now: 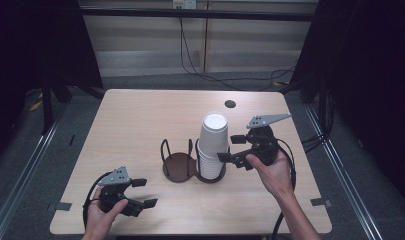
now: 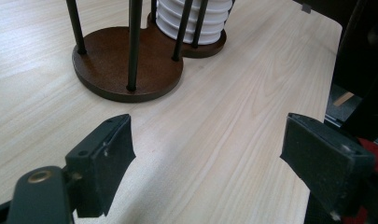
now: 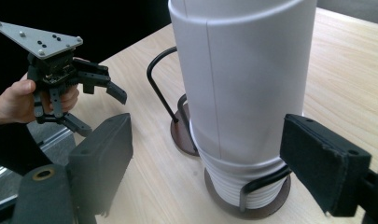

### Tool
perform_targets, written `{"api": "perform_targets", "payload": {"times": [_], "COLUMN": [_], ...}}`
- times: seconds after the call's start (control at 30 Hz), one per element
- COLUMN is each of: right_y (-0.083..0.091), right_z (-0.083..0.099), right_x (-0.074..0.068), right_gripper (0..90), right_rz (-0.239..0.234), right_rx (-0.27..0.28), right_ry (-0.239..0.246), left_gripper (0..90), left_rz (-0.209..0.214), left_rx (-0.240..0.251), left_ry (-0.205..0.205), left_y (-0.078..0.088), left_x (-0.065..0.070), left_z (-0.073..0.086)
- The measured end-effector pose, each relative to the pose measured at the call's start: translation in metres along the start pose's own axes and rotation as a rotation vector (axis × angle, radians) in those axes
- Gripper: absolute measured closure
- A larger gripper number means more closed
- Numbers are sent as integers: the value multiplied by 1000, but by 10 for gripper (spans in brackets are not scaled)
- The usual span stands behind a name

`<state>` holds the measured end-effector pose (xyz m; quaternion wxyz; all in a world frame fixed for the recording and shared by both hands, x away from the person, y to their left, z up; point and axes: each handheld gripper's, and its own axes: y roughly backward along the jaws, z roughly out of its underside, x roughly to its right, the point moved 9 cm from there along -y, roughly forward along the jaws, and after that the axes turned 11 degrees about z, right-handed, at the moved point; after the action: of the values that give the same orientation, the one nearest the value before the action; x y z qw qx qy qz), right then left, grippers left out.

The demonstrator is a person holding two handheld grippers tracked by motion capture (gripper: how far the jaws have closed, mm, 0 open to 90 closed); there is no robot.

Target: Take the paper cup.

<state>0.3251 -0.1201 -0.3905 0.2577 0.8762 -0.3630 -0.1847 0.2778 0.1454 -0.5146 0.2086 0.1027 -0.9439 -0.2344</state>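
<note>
Okay, left to right. My left gripper (image 1: 138,192) sits low at the near left corner of the wooden table (image 1: 135,120), jaws apart with nothing between them, just bare tabletop in the left gripper view. It is well apart from the work and points toward the cup holder (image 1: 179,165) ahead and to its right.

Centre: the holder is a dark brown two-bay base with thin black wire uprights. Its left bay is empty. Its right bay holds the stack of white paper cups (image 1: 212,145), upright, long axis vertical, nested rims showing near the bottom and one taller cup on top.

Right: my right gripper (image 1: 231,148) is just beside the stack, on its right in the high view, at about mid-height. Its jaws stand open; in the right gripper view the top cup (image 3: 245,79) rises between the two pads (image 3: 324,161), and I see no pad pressing on the wall yet, so I call it open around the cup, not gripping.

Key relation: the stack lies straight ahead of the right gripper, between its jaws, axis upright, so the right hand is clearly the nearer one. My guess is the next move is a squeeze on the top cup and a straight vertical lift; tilting risks dragging lower cups along.
</note>
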Motion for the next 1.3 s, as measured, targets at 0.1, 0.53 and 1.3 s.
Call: {"api": "perform_targets", "payload": {"times": [0.1, 0.53, 1.3], "right_y": [-2, -9, -30], "right_z": [-9, -31, -47], "right_x": [2, 10, 12], "right_gripper": [171, 148, 144], "right_rz": [-7, 8, -3], "right_rx": [-7, -11, -107], "right_ry": [-8, 2, 47], "left_gripper": [165, 165, 165], "left_rz": [21, 19, 23], "left_rx": [12, -5, -19], "left_ry": [0, 5, 11], "left_y": [-1, -3, -4], "left_x": [1, 0, 0], "left_z": [-2, 0, 2]}}
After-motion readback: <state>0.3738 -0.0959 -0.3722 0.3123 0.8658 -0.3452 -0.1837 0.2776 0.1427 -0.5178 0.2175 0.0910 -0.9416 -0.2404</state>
